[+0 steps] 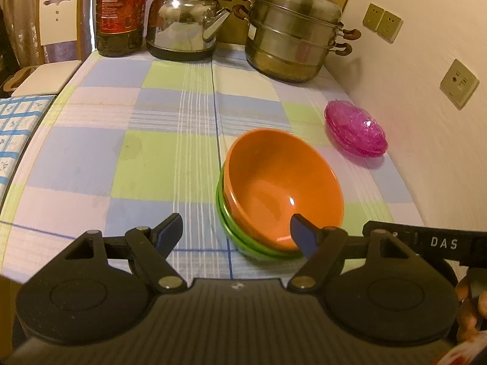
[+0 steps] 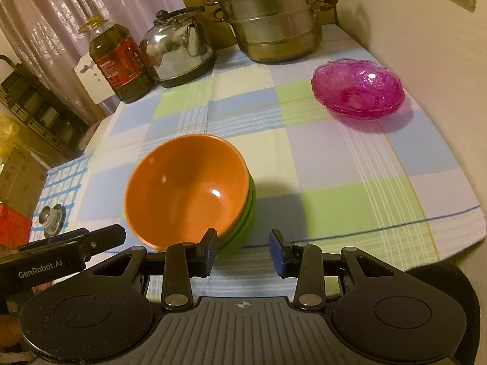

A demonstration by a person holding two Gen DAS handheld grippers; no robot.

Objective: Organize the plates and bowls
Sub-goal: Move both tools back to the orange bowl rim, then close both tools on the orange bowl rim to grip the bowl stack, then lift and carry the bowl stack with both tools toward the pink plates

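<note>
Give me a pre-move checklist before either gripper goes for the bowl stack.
1. Left gripper open, holding nothing: ok.
2. Right gripper open, holding nothing: ok.
3. Orange bowl nested in the green bowls: ok.
4. Orange bowl seated level: not ok, it sits tilted.
5. Pink glass plates stacked, apart from the bowls: ok.
6. Count of green bowls underneath: cannot tell.

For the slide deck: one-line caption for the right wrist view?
Open right tool beside orange bowl nested in green bowls; pink dishes stacked apart.
</note>
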